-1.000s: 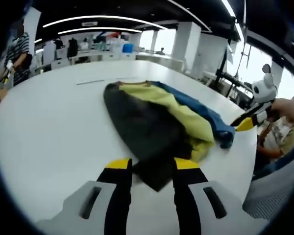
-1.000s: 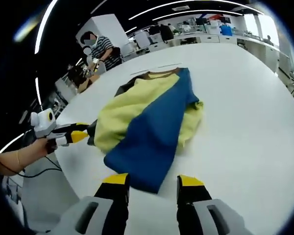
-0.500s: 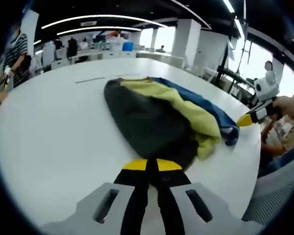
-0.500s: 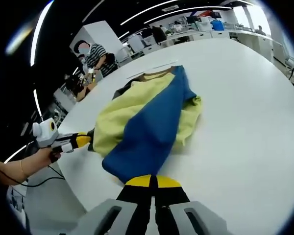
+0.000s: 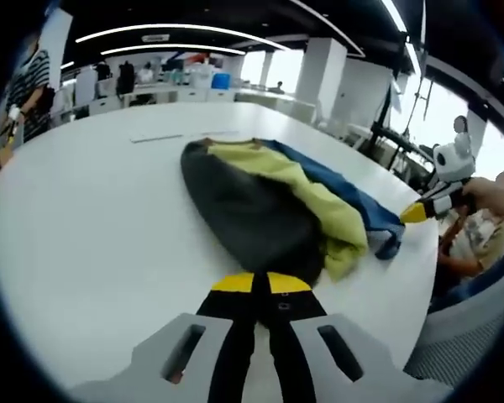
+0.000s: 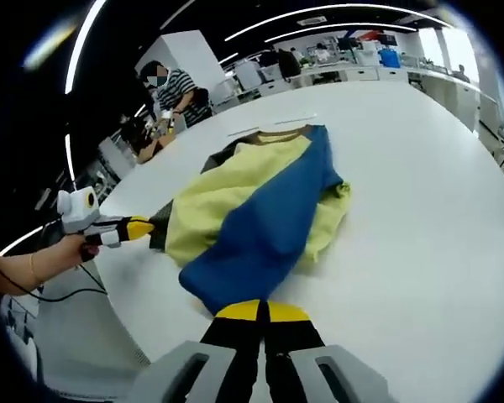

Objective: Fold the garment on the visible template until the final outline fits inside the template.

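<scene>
A: Left gripper view, nearest first: left gripper (image 5: pixel 254 284), jaws together, clamped on the dark hem of the garment (image 5: pixel 260 210).

B: Right gripper view, same story: right gripper (image 6: pixel 260 311) pinched tight on the blue corner. Garment's bunched on the white table (image 6: pixel 420 201), yellow and blue panels heaped, collar at the far end.

A: Step?

B: Looks like both near corners are gripped and the fold is about to start. Next move probably needs both lifted together and carried toward the collar. Template: can't make it out.
</scene>
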The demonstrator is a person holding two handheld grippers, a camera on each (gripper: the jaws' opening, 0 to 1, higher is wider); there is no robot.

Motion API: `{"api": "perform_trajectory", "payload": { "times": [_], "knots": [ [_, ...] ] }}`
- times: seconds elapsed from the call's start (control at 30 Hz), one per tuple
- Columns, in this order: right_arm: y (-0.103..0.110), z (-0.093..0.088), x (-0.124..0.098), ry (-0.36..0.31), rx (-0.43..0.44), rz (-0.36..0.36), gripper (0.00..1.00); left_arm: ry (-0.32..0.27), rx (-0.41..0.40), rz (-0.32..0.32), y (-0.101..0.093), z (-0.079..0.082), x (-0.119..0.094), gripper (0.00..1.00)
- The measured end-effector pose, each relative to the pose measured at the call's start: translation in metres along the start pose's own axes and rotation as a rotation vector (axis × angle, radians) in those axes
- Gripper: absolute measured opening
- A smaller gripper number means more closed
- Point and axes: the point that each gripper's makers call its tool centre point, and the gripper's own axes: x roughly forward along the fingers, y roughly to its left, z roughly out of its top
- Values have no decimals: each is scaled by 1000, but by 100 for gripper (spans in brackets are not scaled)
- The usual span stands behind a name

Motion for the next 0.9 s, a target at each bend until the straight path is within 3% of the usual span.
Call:
{"api": "perform_trajectory", "payload": {
  "times": [0.17, 0.3, 0.67, 0.9],
  "knots": [
    [-2, 9, -8, -15, -29, -14, 0, -20, -56, -22, -1, 8, -10, 0],
    [-7, 18, -16, -21, -67, -37, 0, -17, -45, -14, 2, 14, -17, 0],
    [-37, 50, -45, -62, -142, -138, 0, 10, -18, 53, 30, 18, -32, 0],
    [-64, 66, -55, -75, -165, -212, 0, -31, -68, 90, 42, 32, -36, 0]
  ]
}}
